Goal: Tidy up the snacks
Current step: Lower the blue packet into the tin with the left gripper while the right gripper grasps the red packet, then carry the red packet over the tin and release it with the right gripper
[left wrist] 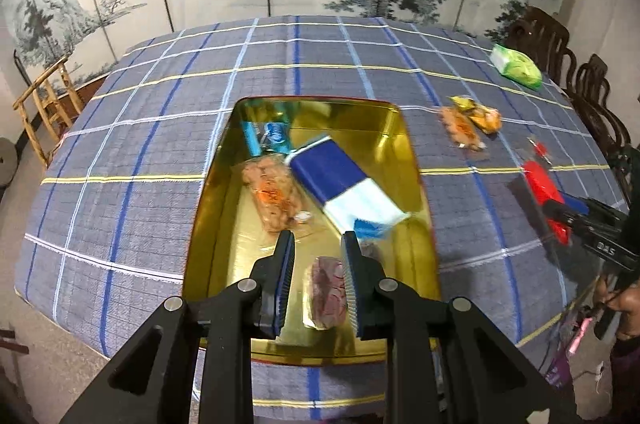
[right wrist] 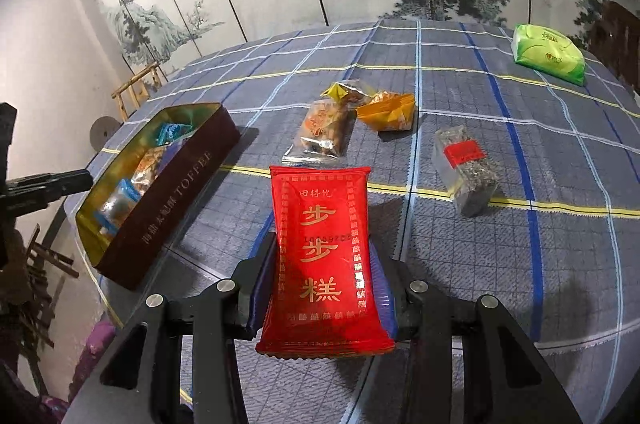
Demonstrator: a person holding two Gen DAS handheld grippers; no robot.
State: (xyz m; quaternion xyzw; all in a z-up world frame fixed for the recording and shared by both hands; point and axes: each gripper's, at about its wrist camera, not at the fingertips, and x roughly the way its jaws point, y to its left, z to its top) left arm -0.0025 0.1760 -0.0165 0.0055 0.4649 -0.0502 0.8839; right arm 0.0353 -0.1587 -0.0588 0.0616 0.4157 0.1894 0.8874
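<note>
Right hand-held gripper (right wrist: 322, 288) clamps a red snack packet (right wrist: 324, 260), long axis pointing away; the toffee tin (right wrist: 176, 184) lies to its left, under the empty, closed left hand-held gripper (left wrist: 316, 280).

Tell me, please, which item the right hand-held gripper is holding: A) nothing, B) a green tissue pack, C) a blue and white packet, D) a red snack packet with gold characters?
D: the red snack packet sits clamped between the pads of the right hand-held gripper.
</note>
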